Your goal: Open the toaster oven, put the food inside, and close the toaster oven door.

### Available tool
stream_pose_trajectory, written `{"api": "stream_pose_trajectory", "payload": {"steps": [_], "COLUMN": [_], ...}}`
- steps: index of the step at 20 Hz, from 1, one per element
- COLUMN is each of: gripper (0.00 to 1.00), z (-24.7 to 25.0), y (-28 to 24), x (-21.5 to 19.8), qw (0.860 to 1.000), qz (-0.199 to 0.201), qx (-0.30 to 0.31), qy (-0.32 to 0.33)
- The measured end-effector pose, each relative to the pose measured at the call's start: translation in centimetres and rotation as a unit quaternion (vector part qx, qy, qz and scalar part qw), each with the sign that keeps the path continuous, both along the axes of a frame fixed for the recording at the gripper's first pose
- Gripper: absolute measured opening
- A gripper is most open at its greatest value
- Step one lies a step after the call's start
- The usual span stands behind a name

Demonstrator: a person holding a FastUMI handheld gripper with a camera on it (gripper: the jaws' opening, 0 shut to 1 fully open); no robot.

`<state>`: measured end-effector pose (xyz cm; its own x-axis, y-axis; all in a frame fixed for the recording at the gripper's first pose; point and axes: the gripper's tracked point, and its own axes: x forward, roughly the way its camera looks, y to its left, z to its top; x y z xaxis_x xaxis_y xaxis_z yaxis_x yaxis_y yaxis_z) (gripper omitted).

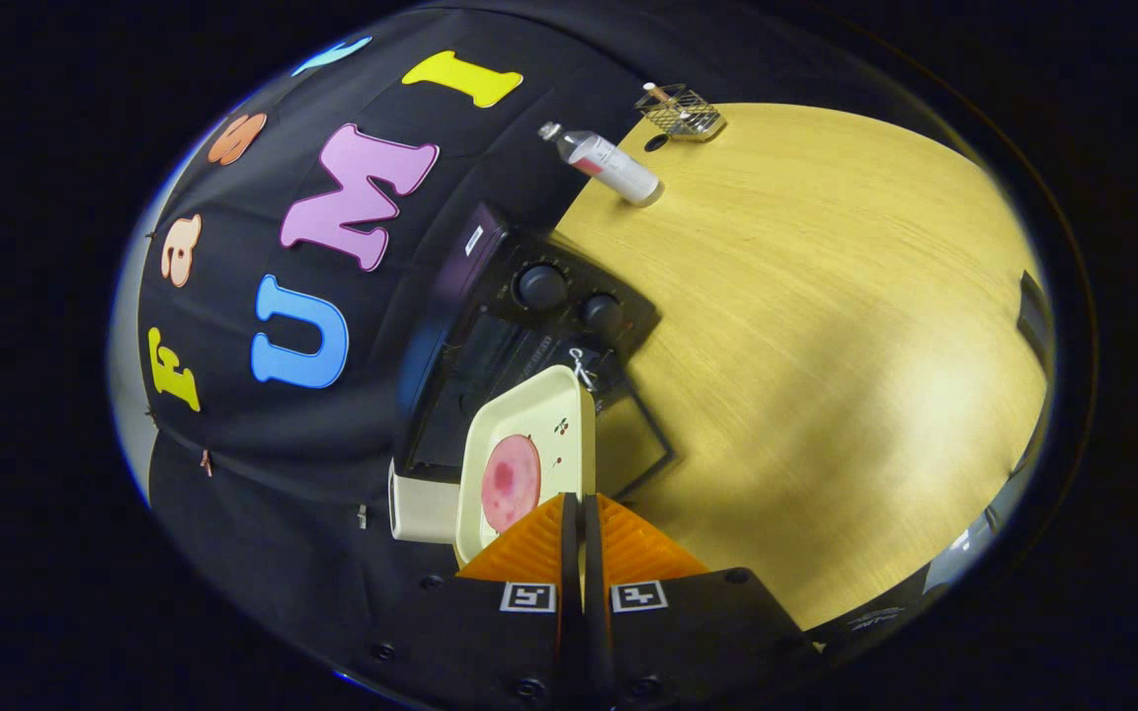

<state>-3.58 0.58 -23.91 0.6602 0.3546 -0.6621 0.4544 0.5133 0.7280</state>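
Cream-coloured plastic makes up the single tray (529, 434), and the tongs (573, 509) are closed on its near rim, the two fingers pressed together with only a thin slit between them. One round pink slice of meat (510, 481) lies flat on the tray, toward the fingers' 11 o'clock. The tray is tilted, its far end reaching into the mouth of the one toaster oven (520, 336), which sits at 12 o'clock just ahead of the fingers. The oven door (643, 449) hangs open, a dark frame swung down over the table (826, 346) at about 1 o'clock from the fingertips. Two round knobs show on the oven's dark panel: a larger one (541, 286) and a smaller one (603, 313) beside it, both beyond the tray. A pale block (423, 509) stands against the oven's near corner, at the fingers' 10 o'clock; what it is cannot be told.

Farther out on the light wood table, well apart from the oven at roughly 12 to 1 o'clock, stands one clear plastic bottle (604, 161) with a label. Beyond it is one small wire basket (683, 112) with something pale in it, and one dark round hole (656, 143) in the tabletop next to the basket. Nothing lies between the tray and the oven opening.
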Motion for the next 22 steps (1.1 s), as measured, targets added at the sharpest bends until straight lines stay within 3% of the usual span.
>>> {"api": "stream_pose_trajectory", "payload": {"steps": [17,22], "gripper": [0.06,0.06], "z": [-6.0,-7.0], "y": [8.2,8.8], "x": [14.5,16.3], "qw": [0.996,0.995], "qz": [-0.075,-0.085], "qx": [-0.010,-0.032], "qy": [-0.046,-0.043]}}
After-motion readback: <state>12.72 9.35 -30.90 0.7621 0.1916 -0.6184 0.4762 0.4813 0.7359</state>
